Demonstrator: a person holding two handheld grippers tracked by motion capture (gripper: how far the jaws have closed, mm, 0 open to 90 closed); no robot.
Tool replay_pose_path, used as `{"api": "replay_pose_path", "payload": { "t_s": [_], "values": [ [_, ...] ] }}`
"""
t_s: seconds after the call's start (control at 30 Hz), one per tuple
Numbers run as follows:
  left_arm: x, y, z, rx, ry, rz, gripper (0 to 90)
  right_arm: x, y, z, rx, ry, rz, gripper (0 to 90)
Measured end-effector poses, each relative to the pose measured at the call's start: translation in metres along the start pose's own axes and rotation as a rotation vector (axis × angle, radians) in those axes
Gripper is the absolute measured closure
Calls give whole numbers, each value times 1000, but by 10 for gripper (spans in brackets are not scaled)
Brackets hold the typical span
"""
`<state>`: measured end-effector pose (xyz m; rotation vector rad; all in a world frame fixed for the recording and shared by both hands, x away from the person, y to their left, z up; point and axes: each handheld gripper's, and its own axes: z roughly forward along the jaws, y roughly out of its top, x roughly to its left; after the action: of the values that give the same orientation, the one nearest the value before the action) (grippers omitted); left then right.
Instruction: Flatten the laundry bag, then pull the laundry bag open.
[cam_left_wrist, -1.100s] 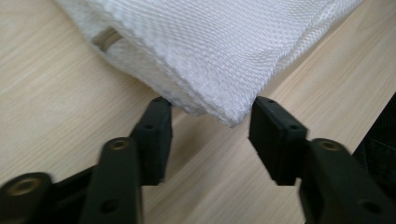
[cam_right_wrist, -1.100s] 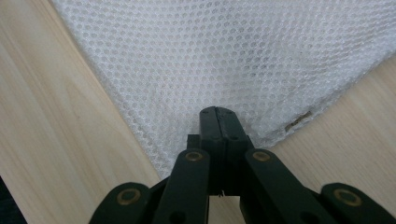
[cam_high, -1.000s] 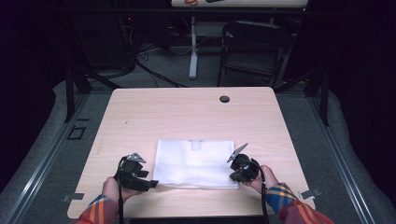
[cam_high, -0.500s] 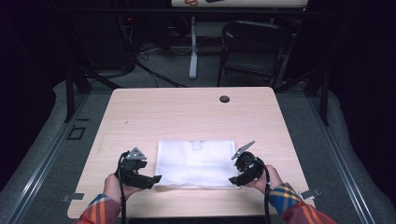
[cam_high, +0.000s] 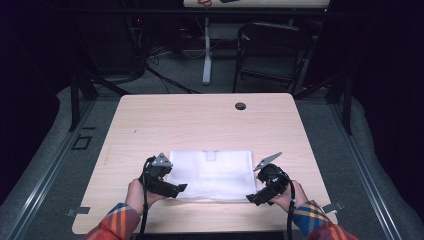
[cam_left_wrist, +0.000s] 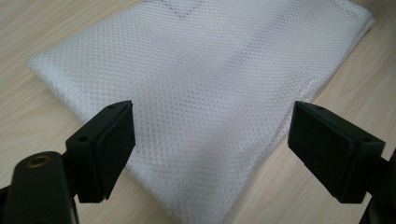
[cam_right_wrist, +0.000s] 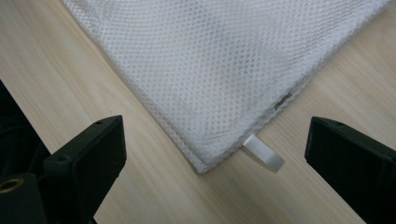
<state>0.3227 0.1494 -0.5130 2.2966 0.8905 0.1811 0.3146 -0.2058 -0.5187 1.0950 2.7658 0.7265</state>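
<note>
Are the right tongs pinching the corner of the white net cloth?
No, the right tongs stand wide open, and the white net cloth lies flat on the table between them, untouched.

Your white mesh cloth (cam_high: 211, 174) shows a fine honeycomb weave, with a plain white tag (cam_right_wrist: 264, 153) at one corner. The table (cam_high: 200, 122) is pale wood grain. Your sleeves (cam_high: 312, 220) are orange-and-blue plaid; both tools are black.

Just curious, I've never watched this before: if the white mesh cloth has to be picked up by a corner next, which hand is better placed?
Probably the right. The right tool stands open with the white mesh cloth's corner midway between its pads, clear of both. The left tool, open too, faces the cloth's side edge.
</note>
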Motion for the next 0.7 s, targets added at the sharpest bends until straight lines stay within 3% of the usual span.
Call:
{"api": "replay_pose_path", "payload": {
  "t_s": [0.1, 0.6, 0.7],
  "values": [
    [-3, 6, 6, 6, -9, 29, 152, 0, 1, 0, -2, -3, -7, 48],
    [-11, 13, 18, -3, -50, 38, 160, -5, 3, 1, -18, -6, -2, 100],
    [-15, 16, 23, 12, -67, 59, 162, -5, 4, 1, -17, -4, 2, 110]
  ]
}}
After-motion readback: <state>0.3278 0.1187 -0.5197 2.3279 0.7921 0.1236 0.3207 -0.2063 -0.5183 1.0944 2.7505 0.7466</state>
